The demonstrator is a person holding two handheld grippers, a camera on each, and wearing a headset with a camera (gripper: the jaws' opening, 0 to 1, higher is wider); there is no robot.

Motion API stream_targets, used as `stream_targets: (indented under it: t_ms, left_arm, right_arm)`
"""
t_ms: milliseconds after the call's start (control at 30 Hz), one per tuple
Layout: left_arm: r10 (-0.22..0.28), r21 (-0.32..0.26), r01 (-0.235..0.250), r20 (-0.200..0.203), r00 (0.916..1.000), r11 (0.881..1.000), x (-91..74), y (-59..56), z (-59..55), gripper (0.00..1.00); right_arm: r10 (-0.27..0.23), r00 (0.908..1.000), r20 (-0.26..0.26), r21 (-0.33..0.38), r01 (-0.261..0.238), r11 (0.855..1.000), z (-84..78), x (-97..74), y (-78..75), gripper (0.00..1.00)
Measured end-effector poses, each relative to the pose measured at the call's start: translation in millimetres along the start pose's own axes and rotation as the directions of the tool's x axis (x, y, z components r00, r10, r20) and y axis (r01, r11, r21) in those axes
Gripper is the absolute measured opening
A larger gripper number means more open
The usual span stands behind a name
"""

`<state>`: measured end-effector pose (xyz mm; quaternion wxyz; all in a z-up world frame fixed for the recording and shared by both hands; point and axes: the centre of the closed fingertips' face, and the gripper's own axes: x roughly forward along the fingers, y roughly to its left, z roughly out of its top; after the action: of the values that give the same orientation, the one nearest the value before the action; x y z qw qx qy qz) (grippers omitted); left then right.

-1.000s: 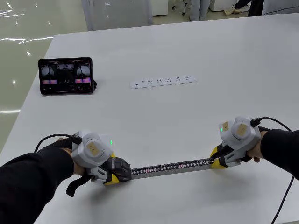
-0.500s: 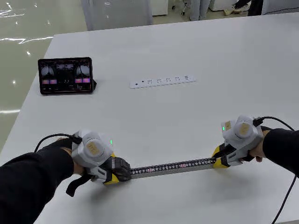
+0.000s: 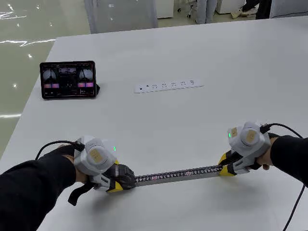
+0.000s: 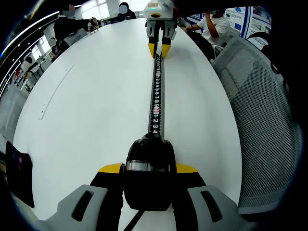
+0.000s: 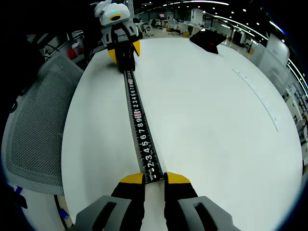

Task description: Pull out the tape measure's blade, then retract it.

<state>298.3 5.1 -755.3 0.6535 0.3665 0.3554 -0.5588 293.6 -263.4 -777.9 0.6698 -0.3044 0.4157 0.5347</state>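
Tape measure drawn out along the near part of the table (image 3: 192, 120). The black case (image 4: 149, 168) sits at your left, and the blade (image 5: 139, 125) runs from its mouth in a straight line, flat and low over the white surface, numbers up, to your right. Your left gripper (image 3: 118, 177) is clamped on the case, one yellow-tipped jaw on each side of it. Your right gripper (image 5: 154, 179) has its jaws pinched together on the blade's free end, with the low numbers just ahead of the tips. The two grippers face each other along the blade and stand well apart. In both gripper views the table's near edge runs alongside the blade, close to it, with a strip of bare surface between. Past that edge stands a grey mesh chair (image 4: 269, 120). On the far side of the blade the tabletop lies open and bare for a long way. A white power strip (image 3: 168, 84) lies flat near the middle of the table, well apart from the blade. A dark tablet (image 3: 68, 78) stands propped near the left edge with its screen lit. Your left hand is near the table's left edge, and to the right of your right hand the surface continues out of the head view. A black cable (image 3: 288, 127) loops from the right gripper across the table.
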Motion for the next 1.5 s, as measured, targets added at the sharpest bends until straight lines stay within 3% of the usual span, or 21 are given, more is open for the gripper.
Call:
stream_targets:
  t_ms: [467,867,1000,1133,1300,1500]
  left_arm:
    - [0.021,0.031,-0.020,-0.014,0.9997,0.999,0.7,0.9,-1.2,0.35]
    - [0.028,0.027,-0.027,-0.020,0.9994,0.999,-6.2,2.9,-6.4,0.36]
    - [0.043,0.002,-0.043,-0.046,0.9980,0.999,-10.6,5.8,-14.7,0.43]
    - [0.042,-0.007,-0.042,-0.046,0.9981,0.999,-13.1,4.7,-17.5,0.50]
    - [0.037,-0.026,-0.038,-0.040,0.9985,0.999,-18.6,2.8,-18.8,0.54]
    - [0.041,-0.053,-0.042,-0.018,0.9990,0.998,-22.9,2.3,-19.6,0.62]
  right_arm:
    - [-0.004,0.9992,-0.040,-0.063,0.001,0.998,-1.1,1.3,1.2,0.12]
    - [-0.013,0.9953,-0.096,-0.176,-0.004,0.984,-2.7,-0.3,-0.2,0.17]
    - [-0.005,0.9950,-0.099,-0.197,-0.015,0.980,-2.1,-0.6,3.7,0.22]
    - [0.004,0.9950,-0.100,-0.200,-0.024,0.979,-1.8,-1.4,6.5,0.29]
    - [0.008,0.9962,-0.087,-0.192,-0.025,0.981,-1.3,-3.5,8.4,0.32]
    - [-0.010,0.9972,-0.074,-0.143,0.000,0.990,-0.5,-6.7,7.9,0.47]
